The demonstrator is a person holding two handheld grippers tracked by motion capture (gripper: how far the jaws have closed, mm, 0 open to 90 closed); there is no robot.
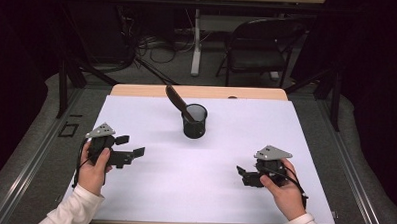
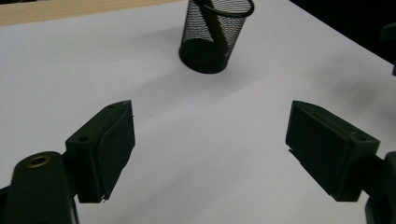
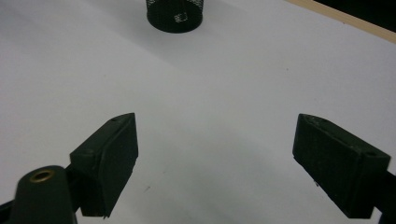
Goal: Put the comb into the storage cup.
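Observation:
A black mesh cup [image 1: 194, 121] stands upright near the middle back of the white table cover [image 1: 199, 187]. A long dark tool [image 1: 176, 99] leans out of the cup toward the back left. In the left gripper view the cup [image 2: 214, 33] sits ahead of the jaws, with the tool's shaft inside it. My left gripper [image 1: 130, 146] rests low over the cover at the left, open and holding nothing. At the right, my right gripper [image 1: 240, 172] is open too, nothing between its jaws. The cup's base [image 3: 175, 14] shows at the top of the right gripper view.
The wooden table edge [image 1: 197, 91] runs along the back beyond the cover. Behind the table stand a black folding chair [image 1: 259, 46] and a white desk leg [image 1: 196, 42], with cables on the floor.

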